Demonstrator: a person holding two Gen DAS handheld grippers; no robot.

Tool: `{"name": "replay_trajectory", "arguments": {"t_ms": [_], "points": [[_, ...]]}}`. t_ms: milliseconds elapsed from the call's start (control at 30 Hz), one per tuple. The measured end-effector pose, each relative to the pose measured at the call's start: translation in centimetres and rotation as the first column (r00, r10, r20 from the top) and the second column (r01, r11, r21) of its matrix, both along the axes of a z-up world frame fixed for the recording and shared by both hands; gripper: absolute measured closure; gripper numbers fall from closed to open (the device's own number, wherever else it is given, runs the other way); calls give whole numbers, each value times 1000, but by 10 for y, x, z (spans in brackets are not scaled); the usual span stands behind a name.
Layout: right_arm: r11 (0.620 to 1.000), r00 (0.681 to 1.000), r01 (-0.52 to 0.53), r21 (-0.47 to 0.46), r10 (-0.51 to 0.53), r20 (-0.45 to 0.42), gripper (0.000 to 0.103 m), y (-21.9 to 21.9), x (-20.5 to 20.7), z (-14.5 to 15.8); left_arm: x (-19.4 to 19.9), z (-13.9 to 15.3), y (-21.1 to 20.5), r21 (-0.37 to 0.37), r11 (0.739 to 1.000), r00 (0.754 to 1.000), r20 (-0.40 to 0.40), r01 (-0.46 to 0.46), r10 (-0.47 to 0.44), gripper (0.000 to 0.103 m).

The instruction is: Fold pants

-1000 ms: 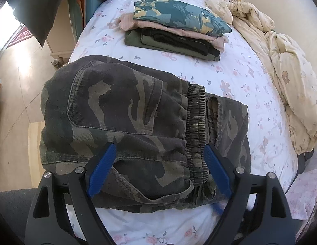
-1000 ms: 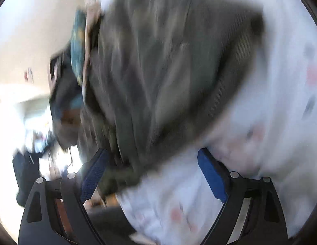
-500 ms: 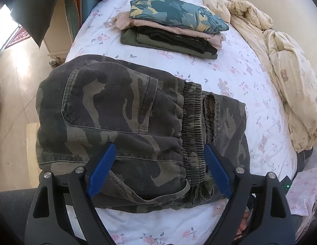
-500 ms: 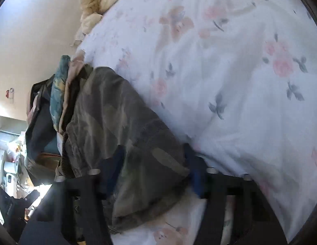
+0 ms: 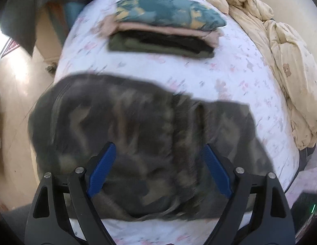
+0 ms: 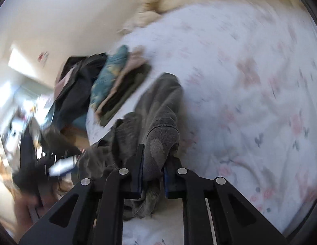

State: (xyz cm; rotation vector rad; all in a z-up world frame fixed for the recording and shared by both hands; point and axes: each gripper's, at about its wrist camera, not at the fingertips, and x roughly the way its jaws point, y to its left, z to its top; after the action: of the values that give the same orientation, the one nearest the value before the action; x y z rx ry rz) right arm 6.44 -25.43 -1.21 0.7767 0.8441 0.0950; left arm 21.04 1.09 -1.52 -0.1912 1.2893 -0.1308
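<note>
Pants in a dark camouflage cotton lie folded into a thick, roughly rectangular bundle at the near edge of the bed, with a gathered, ribbed elastic waistband running down the middle of the bundle; motion blur softens the weave and seams. The bed carries a white sheet printed with small pink flowers, smooth and lightly wrinkled. Along its far side lies a cream quilt, puffy and crumpled, with little bear motifs. Further up the sheet sits a neat stack of folded clothes: flat slabs of olive, black and pale pink cloth under a teal and yellow patterned piece.

The left gripper hangs over the bundle with its jaws spread wide, the ribbed blue pads clear of the cloth. The right gripper has just been closing its jaws, and they now pinch a bunched, rounded fold of the pants between the pads, the fabric trailing limply from the jaws down to the sheet.
</note>
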Motion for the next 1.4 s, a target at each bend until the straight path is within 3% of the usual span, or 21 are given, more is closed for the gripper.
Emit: {"name": "replay_trajectory", "arguments": {"t_ms": [100, 167, 233, 333, 367, 467, 533, 600, 733, 767, 833, 867, 900, 933, 967, 1000, 1133, 1267, 1367, 1400], "points": [[999, 997, -40, -36, 42, 63, 89, 13, 0, 14, 32, 19, -57, 20, 992, 992, -4, 125, -125, 18], [995, 993, -77, -59, 82, 89, 89, 21, 3, 19, 53, 21, -99, 7, 974, 972, -60, 228, -227, 18], [993, 990, -94, -65, 100, 101, 89, 24, 6, 21, 75, 16, -159, 66, 917, 915, -133, 393, -382, 18], [995, 991, -91, -33, 94, 95, 89, 21, 9, 18, 86, -1, -222, 207, 848, 872, -168, 487, -460, 18], [996, 992, -86, -15, 87, 89, 89, 18, 9, 16, 87, -9, -235, 224, 833, 861, -187, 506, -473, 18], [994, 994, -98, 39, 95, 61, 89, 12, 14, 9, 86, -47, -282, 296, 750, 804, -282, 591, -523, 18], [993, 993, -102, 51, 99, 60, 89, 11, 17, 9, 80, -71, -310, 365, 650, 745, -320, 667, -585, 18], [992, 993, -107, 61, 103, 64, 89, 10, 17, 10, 81, -90, -318, 396, 604, 722, -372, 692, -583, 18], [990, 992, -112, 82, 107, 59, 89, 9, 19, 7, 79, -121, -319, 484, 525, 712, -426, 700, -558, 21], [990, 992, -113, 89, 108, 59, 89, 8, 20, 7, 76, -127, -318, 500, 497, 703, -441, 709, -559, 25], [988, 992, -117, 101, 111, 61, 89, 10, 21, 8, 73, -132, -316, 513, 458, 683, -457, 726, -570, 47], [988, 992, -120, 96, 114, 61, 89, 11, 22, 8, 75, -131, -314, 516, 462, 687, -453, 722, -568, 51], [988, 991, -123, 90, 118, 62, 89, 13, 22, 9, 77, -127, -311, 509, 471, 689, -447, 720, -571, 68], [988, 990, -130, 86, 125, 66, 89, 15, 22, 10, 77, -125, -310, 507, 462, 681, -449, 727, -578, 83], [987, 989, -138, 79, 133, 70, 89, 17, 22, 11, 76, -122, -308, 506, 450, 670, -449, 736, -591, 85], [987, 987, -147, 66, 142, 74, 89, 20, 22, 12, 77, -116, -305, 507, 455, 673, -436, 732, -598, 89], [983, 978, -184, 25, 181, 100, 89, 30, 16, 18, 82, -92, -290, 485, 495, 685, -390, 721, -615, 91], [975, 966, -221, -18, 222, 136, 89, 45, 9, 28, 97, -57, -255, 443, 589, 735, -341, 676, -587, 91], [966, 954, -257, 9, 252, 160, 89, 56, 8, 36, 101, -32, -233, 409, 656, 773, -303, 634, -558, 91], [963, 949, -270, -10, 268, 165, 89, 63, 9, 42, 106, -20, -217, 384, 700, 798, -278, 603, -535, 92]]}}
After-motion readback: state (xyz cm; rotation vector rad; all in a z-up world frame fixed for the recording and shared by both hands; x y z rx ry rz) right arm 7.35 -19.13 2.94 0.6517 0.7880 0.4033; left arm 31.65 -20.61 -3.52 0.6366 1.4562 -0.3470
